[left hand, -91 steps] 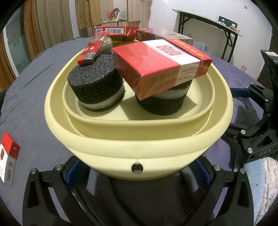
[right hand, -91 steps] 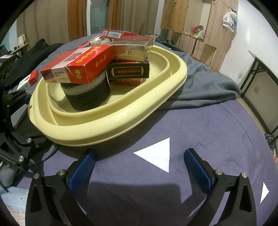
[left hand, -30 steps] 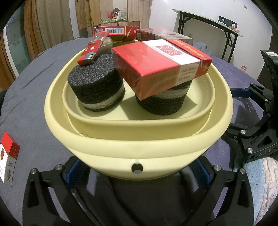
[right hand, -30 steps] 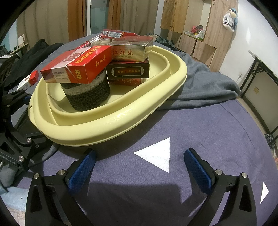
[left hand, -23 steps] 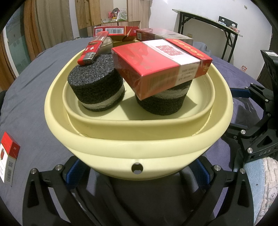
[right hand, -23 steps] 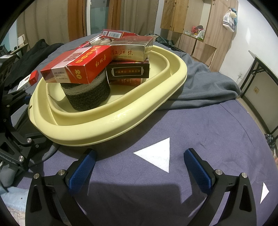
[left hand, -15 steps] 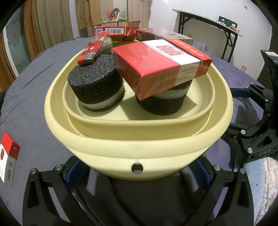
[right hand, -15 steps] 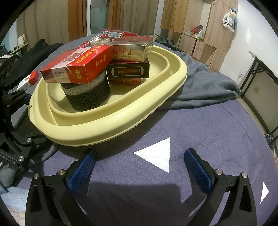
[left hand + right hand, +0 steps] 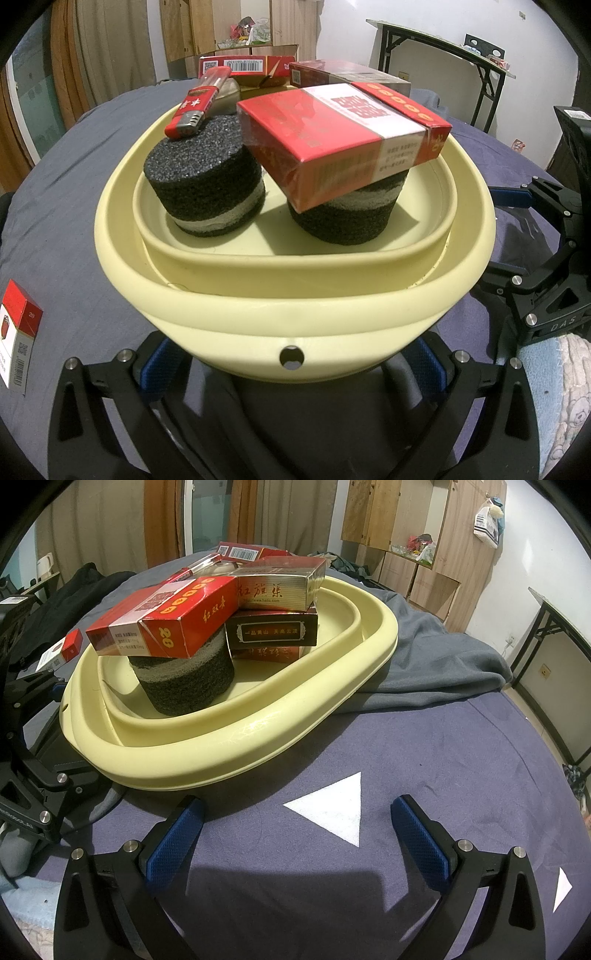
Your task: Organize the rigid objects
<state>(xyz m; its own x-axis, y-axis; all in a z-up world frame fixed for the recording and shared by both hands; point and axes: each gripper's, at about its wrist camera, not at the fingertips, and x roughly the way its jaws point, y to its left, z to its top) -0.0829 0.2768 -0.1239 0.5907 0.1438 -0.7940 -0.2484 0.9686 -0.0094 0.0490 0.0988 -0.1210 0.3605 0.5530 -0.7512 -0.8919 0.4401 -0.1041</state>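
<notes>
Change: nothing to call, folks. Every earlier picture matches this one, with both tongs parked and the pile untouched.
Basin: the pale yellow basin [image 9: 295, 314] sits on the purple-grey cloth [image 9: 424, 760], and its near wall presses right up between the left tongs' arms.
Left tongs: the left tongs [image 9: 291, 373] are spread wide, one blue pad either side of the basin's base, grasping nothing.
Right tongs: the right tongs [image 9: 295, 838] are released too, pads well apart over bare cloth just short of the basin, with a white triangle mark [image 9: 332, 812] between them.
Load: two black foam blocks stand in the basin. The left block [image 9: 205, 188] carries a red lighter [image 9: 195, 107]; the right block [image 9: 347, 218] carries a tilted red cigarette pack [image 9: 343, 140].
Back of basin: more boxes are stacked there, a gold one [image 9: 277, 587] on a dark one [image 9: 271, 633].
Straggler: one small red-and-white pack [image 9: 18, 332] lies out on the cloth, well apart from the basin, on the left tongs' side.
Meaning: I'd say it's a pause. That loose pack looks like the one job left, and the left tongs are nearer to it.
Watch: the tilted pack overhangs its block, so a knock to the basin could tip it.
</notes>
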